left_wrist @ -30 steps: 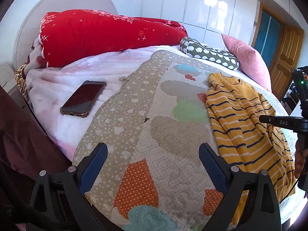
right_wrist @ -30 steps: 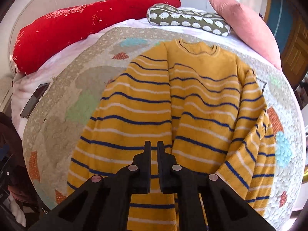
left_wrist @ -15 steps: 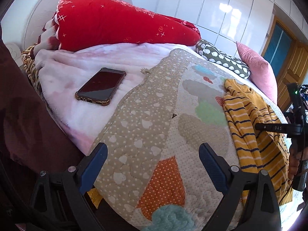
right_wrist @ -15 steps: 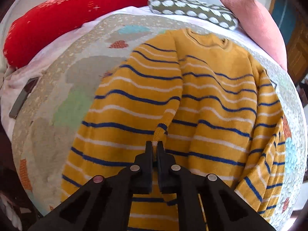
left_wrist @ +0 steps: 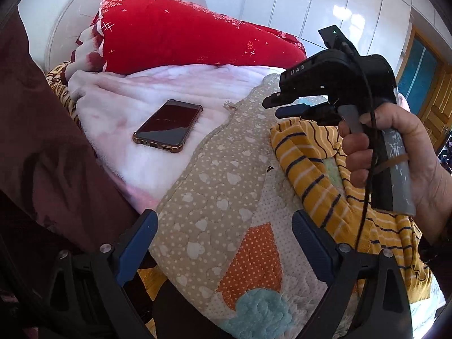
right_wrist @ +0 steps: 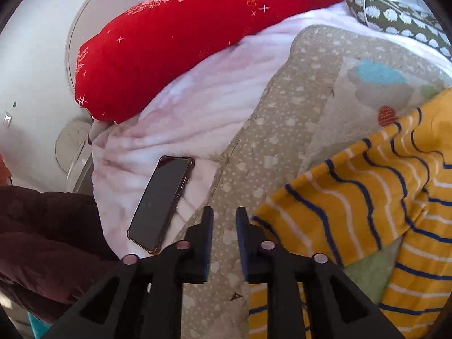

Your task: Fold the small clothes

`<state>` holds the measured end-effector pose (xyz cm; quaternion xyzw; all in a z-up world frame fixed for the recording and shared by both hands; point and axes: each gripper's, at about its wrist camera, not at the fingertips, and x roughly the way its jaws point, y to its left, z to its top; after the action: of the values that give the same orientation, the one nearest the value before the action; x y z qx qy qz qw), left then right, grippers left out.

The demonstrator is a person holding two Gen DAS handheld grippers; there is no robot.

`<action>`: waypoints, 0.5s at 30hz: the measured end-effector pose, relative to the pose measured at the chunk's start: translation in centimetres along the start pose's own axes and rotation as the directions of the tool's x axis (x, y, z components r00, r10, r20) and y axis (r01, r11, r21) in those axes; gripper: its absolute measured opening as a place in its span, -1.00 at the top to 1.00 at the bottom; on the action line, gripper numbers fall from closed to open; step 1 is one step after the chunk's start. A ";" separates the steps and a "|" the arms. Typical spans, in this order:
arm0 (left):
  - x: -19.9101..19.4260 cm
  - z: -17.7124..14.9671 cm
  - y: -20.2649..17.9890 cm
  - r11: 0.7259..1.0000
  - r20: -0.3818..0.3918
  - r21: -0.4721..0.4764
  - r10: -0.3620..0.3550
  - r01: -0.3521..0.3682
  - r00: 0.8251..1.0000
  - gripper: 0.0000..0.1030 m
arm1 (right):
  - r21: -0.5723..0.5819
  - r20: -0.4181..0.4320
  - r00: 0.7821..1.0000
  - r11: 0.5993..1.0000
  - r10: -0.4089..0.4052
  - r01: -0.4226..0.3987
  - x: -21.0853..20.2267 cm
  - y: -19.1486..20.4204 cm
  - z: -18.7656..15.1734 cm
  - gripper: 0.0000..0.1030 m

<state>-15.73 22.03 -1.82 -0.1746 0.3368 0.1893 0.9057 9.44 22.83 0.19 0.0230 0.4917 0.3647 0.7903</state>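
Here, the mustard-yellow knitted sweater with navy and white stripes point(right_wrist: 367, 186) lay on the right part of the beige patchwork quilt with white hearts point(left_wrist: 214, 197) that covered the bed. One sleeve or side panel was turned over the body, leaving a thick, rumpled fold along its left edge.

The right gripper point(right_wrist: 224, 220) pointed at bare quilt just left of that fold. Its jaws had just been opening and stood at a narrow gap with nothing between them; the sweater lay beside the right jaw, not in it. In the left wrist view the same tool appeared above the garment's far edge, carried by the person's hand point(left_wrist: 395, 158). The left gripper point(left_wrist: 223, 243) hovered over the near quilt edge with its jaws wide and empty.

The sweater was judged light, soft and limp. It would sag and drape from any single hold, and the knit could stretch if dragged. Ribbed edges offer the firmest purchase: the hem, a cuff or the neckline. A pinch should take both layers at a fold corner so the layers do not slide apart.

A dark smartphone in a bronze-edged case point(right_wrist: 161, 200) lay on the pink fleece blanket point(right_wrist: 203, 104), left of the quilt and apart from the sweater.
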 end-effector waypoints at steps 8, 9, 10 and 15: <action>-1.1 -0.7 -3.9 0.992 -0.014 0.059 -0.111 0.111 0.994 -0.85 | -0.083 0.185 0.960 0.970 -0.211 0.229 -12.9 -5.1 -8.7 -0.06; -1.0 -1.0 -4.8 0.989 -0.027 0.069 -0.132 0.134 0.991 -0.85 | -0.059 0.220 0.931 0.949 -0.290 0.309 -15.4 -7.0 -10.4 -0.06; -0.9 -1.3 -5.8 0.985 -0.045 0.084 -0.150 0.153 0.988 -0.86 | -0.028 0.240 0.899 0.923 -0.366 0.383 -17.6 -9.0 -12.1 -0.06; -0.6 -3.4 -10.7 0.966 -0.121 0.152 -0.192 0.209 0.974 -0.85 | 0.228 0.205 0.792 0.815 -0.575 0.532 -26.8 -19.3 -19.7 -0.06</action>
<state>-13.05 11.09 -1.84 -0.1425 0.3790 0.0587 0.9125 -2.26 -13.73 2.76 -0.0110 0.3942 0.0701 0.9163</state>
